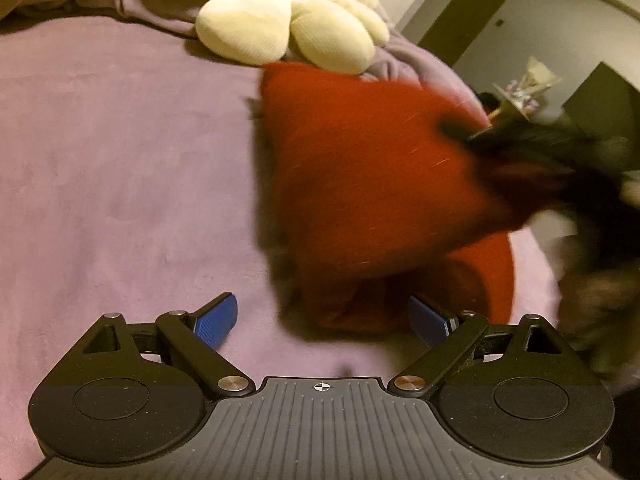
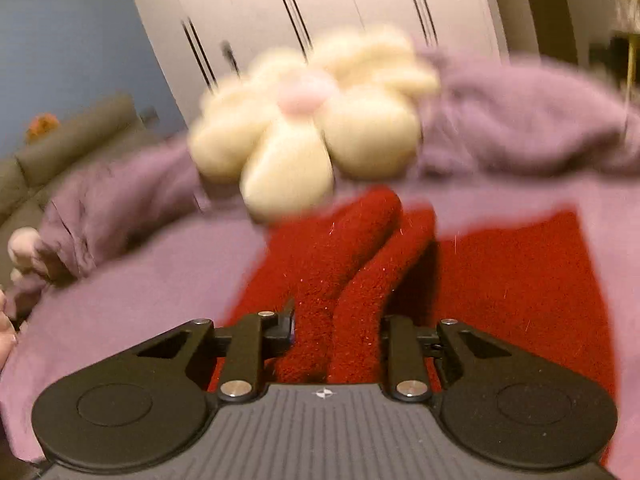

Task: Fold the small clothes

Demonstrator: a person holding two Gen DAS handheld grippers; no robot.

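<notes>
A red fuzzy garment lies on the purple bedspread, partly lifted at its right side and blurred. My left gripper is open with its blue pads wide apart, just before the garment's near edge, touching nothing. The other gripper shows as a dark blur at the garment's right edge. In the right wrist view my right gripper is shut on a bunched double fold of the red garment, held above the rest of the red cloth.
A cream flower-shaped plush cushion lies at the far edge of the bed, also in the right wrist view. Rumpled purple bedding lies behind it. A white wardrobe and a grey sofa stand beyond.
</notes>
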